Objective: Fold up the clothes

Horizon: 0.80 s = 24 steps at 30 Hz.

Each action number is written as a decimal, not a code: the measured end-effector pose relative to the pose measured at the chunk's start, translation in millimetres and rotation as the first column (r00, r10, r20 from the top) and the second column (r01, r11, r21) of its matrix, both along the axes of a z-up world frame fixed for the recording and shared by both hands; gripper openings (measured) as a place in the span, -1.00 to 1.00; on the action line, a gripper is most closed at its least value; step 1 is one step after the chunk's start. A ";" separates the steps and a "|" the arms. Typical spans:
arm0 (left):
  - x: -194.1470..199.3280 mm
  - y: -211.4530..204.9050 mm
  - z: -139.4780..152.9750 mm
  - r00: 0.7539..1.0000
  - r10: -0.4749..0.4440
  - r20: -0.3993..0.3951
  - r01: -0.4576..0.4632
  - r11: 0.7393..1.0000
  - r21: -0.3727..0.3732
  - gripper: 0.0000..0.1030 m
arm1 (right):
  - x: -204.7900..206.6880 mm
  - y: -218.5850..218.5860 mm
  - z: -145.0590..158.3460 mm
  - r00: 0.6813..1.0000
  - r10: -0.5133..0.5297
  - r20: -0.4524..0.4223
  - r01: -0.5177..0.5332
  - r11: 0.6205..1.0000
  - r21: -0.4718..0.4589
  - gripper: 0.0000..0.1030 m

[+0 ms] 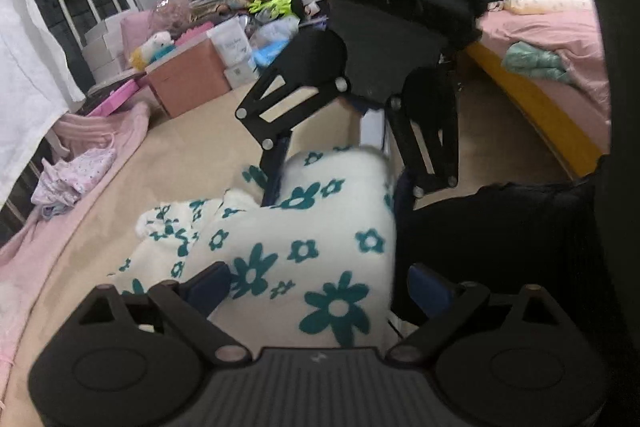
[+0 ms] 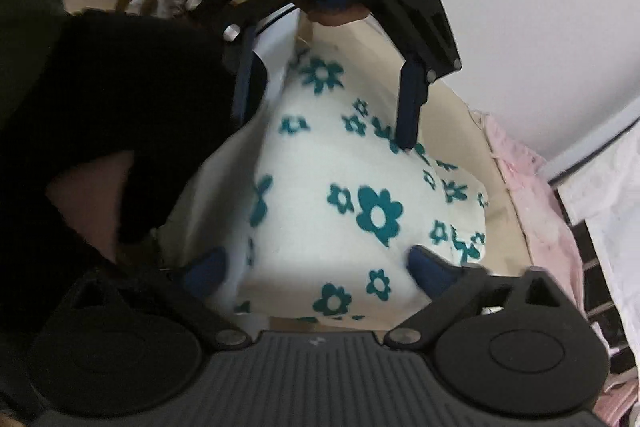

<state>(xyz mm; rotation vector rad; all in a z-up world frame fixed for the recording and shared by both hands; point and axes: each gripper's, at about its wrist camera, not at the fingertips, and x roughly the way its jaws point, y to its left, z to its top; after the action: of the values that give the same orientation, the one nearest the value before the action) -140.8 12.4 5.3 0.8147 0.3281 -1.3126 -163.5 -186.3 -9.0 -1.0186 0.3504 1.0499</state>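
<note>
A fleecy white garment with teal flowers lies in a rounded, folded bundle on the tan floor, with the left claw at 6 o'clock and the right claw at 12, both spread wide, gripping nothing.

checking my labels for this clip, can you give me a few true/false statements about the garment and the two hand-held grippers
1. The garment is white with teal flowers. True.
2. The left hand-held gripper is clamped shut on a black shirt. False: its jaws stand wide open at either side of the flowered garment.
3. The right hand-held gripper is open. True.
4. The garment lies on the pink bed. False: it lies on a tan surface; the bed is in the background.
5. A dark cloth lies beside the garment. True.
</note>
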 end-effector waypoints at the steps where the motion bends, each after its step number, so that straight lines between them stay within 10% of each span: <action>1: 0.2 -0.9 -0.8 1.000 0.014 -0.009 -0.014 1.000 0.005 0.84 | 6.7 -0.4 3.2 0.999 -0.020 -0.034 0.021 0.999 0.026 0.27; 4: -12.7 1.2 9.9 1.000 -0.003 -0.006 0.003 0.999 0.034 0.80 | 32.8 -16.7 29.8 0.957 -0.041 -0.288 0.083 0.987 0.136 -0.35; 11: -23.8 17.9 13.9 0.996 0.041 0.085 -0.034 0.996 -0.083 0.80 | 70.6 -50.5 49.6 0.791 0.045 -0.610 0.172 0.941 0.293 -0.37; 17: 15.4 13.4 10.8 0.983 0.070 -0.167 -0.085 0.993 -0.082 0.16 | 89.4 -68.7 49.0 0.667 0.152 -0.730 0.213 0.899 0.382 -0.37; 20: 53.7 19.7 21.2 0.897 0.128 -0.422 -0.190 0.976 -0.108 -0.10 | 90.7 -77.1 49.9 0.692 0.106 -0.714 0.286 0.868 0.406 0.00; 22: 76.7 24.2 26.1 0.818 0.138 -0.558 -0.239 0.965 -0.112 -0.14 | 88.0 -83.1 51.1 0.731 0.057 -0.680 0.335 0.838 0.430 0.62; 24: 96.0 27.8 29.4 0.733 0.127 -0.668 -0.267 0.957 -0.112 -0.15 | 79.8 -88.9 47.5 0.792 0.046 -0.608 0.325 0.812 0.484 0.64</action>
<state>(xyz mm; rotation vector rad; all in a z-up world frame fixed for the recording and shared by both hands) -44.8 40.3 34.7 0.1032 0.8069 -1.3683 -83.7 -275.2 38.4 -0.0823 0.5746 1.2180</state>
